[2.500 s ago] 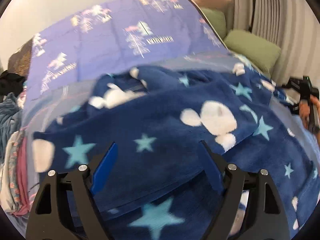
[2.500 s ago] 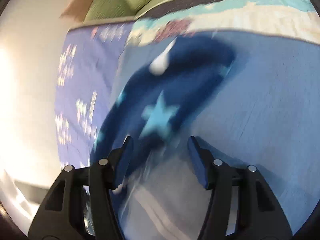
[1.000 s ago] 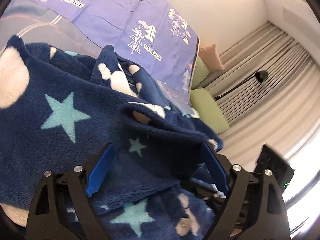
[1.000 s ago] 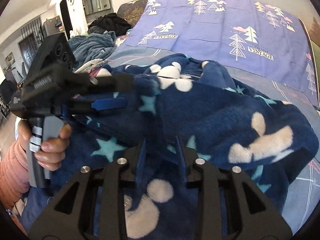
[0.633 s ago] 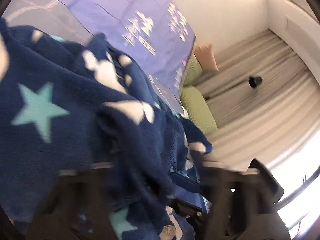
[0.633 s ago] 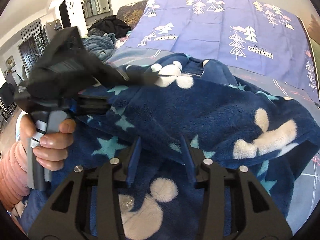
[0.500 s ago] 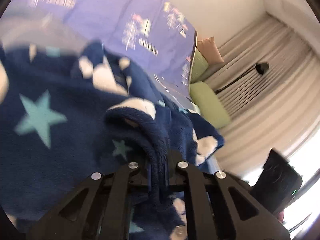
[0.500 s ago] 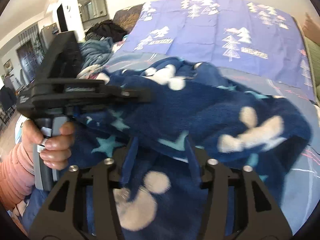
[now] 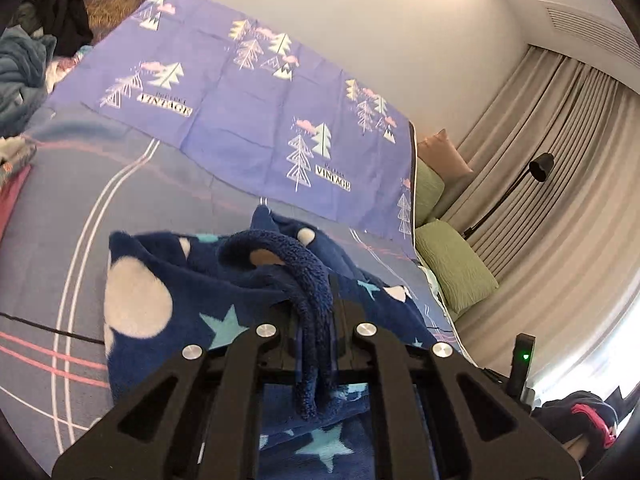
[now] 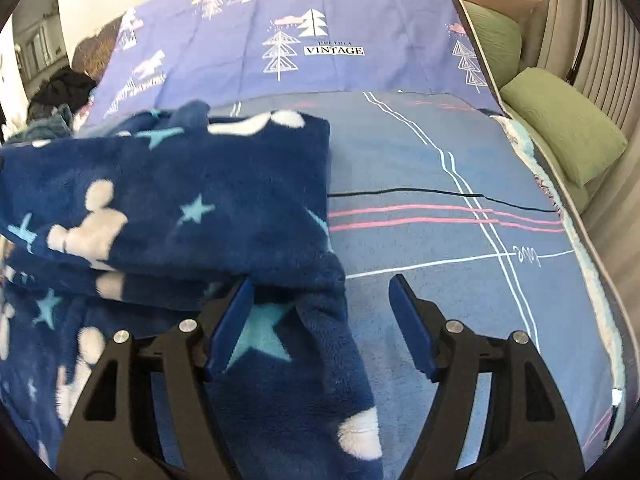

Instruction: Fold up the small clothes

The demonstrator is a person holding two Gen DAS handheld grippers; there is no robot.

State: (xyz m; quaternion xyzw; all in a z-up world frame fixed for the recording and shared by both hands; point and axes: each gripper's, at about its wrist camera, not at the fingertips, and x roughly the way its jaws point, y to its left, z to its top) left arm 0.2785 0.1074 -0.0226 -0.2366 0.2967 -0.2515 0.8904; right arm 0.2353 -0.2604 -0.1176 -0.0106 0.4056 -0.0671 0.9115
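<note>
A dark blue fleece garment with light blue stars and white shapes lies on the bed. My left gripper is shut on a thick rolled edge of it and holds that edge lifted above the rest. In the right wrist view the same fleece garment lies folded over itself at the left. My right gripper hangs over its right edge with its jaws opening. Fleece lies under and between them near the left finger, and the pads do not press on it.
The bed has a blue-grey striped sheet and a purple cover printed with trees at the far side. Green cushions and a curtain stand at the right. A pile of other clothes lies at the far left.
My left gripper closed on a rolled edge of the fleece and lifted it. My right gripper let go of the fleece, spread its jaws and swung right toward the bare sheet.
</note>
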